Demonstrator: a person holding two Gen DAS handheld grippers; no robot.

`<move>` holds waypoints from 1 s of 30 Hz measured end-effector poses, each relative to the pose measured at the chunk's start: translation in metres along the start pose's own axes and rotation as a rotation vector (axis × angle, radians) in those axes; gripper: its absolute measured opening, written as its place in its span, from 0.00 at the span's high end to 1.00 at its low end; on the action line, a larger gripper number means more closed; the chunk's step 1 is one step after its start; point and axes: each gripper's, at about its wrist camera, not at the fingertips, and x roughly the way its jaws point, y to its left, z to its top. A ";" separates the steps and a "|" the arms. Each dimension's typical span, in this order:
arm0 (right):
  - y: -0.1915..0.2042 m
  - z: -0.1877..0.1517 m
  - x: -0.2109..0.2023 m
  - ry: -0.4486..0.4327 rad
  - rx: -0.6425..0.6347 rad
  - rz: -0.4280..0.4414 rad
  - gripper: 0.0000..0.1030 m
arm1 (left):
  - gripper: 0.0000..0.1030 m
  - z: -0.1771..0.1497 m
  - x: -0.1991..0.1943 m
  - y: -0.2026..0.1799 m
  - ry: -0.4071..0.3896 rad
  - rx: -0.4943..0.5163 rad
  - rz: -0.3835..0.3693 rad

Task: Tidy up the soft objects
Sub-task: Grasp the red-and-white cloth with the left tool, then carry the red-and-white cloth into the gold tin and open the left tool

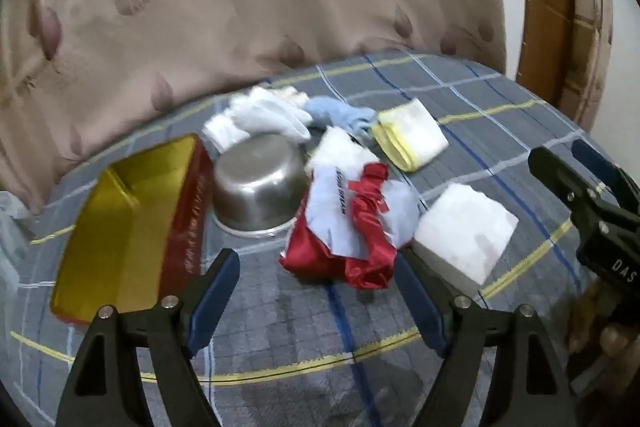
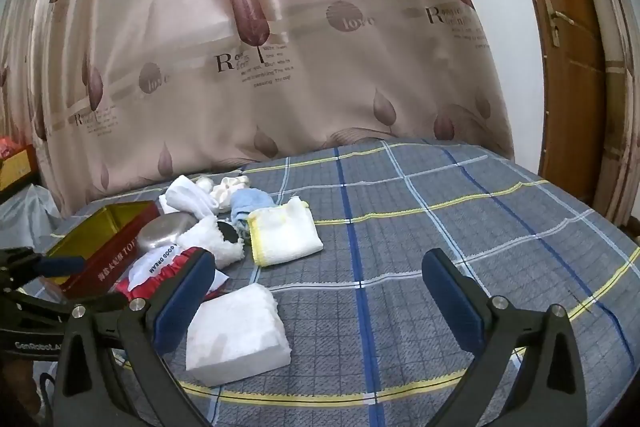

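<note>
Folded white towel (image 2: 236, 335), flat on bedspread (image 2: 440, 227)

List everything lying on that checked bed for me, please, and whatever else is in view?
Box: one, red outside, gold inside, open, far left.
Metal bowl: one, silver, upside down, beside the box.
Red and white cloth: one, crumpled, printed lettering, centre.
Folded white towel: one, nearest on the right.
Yellow-edged towel: one, white, folded, further back.
Blue cloth: one, pale blue, bunched at the back.
White cloths: a heap, count unclear, behind the bowl.
Bedcover: one, grey check.
Curtain: one, beige, leaf print.
Door: one, brown, right.
Left tool: open, empty.
Right tool: open, empty.
</note>
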 end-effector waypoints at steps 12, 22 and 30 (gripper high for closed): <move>-0.006 0.001 0.006 0.014 0.020 0.026 0.00 | 0.21 0.011 0.038 0.012 0.169 0.006 -0.154; -0.005 0.001 0.009 0.025 0.023 0.040 0.00 | 0.21 0.020 0.050 0.011 0.165 0.011 -0.179; -0.006 0.001 0.010 0.034 0.033 0.049 0.00 | 0.84 0.026 0.051 0.014 0.123 -0.019 -0.203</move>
